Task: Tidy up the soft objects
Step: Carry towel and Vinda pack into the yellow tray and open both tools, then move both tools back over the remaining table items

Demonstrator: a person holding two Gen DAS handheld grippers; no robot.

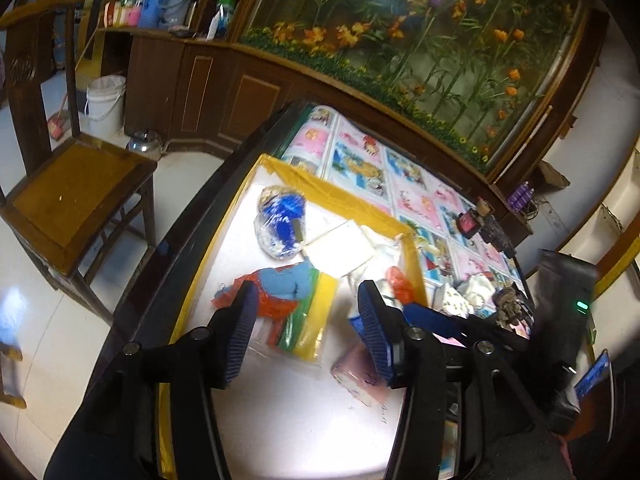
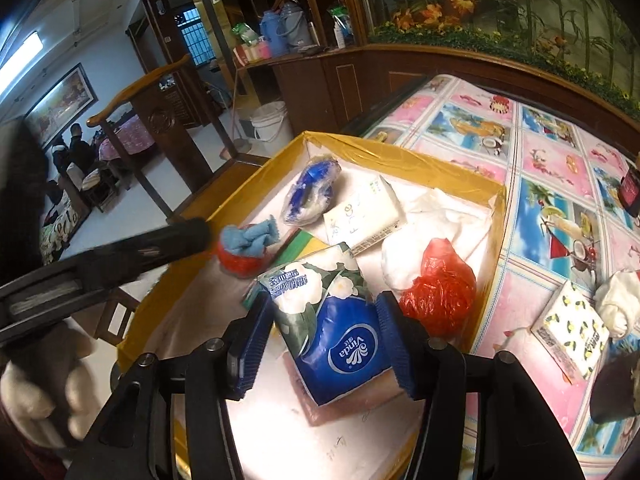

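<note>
A shallow yellow-rimmed box with a white floor stands on the table. In it lie a blue item in clear wrap, a white tissue pack, a blue cloth on a red bag, a red plastic bag, white cloth and a pink pack. My right gripper is shut on a blue-and-white Vinda tissue pack, held above the pink pack. My left gripper is open and empty above the box.
A lemon-print tissue pack and a white soft item lie on the patterned tablecloth right of the box. A wooden chair stands left of the table. A white bucket and wooden cabinets stand behind.
</note>
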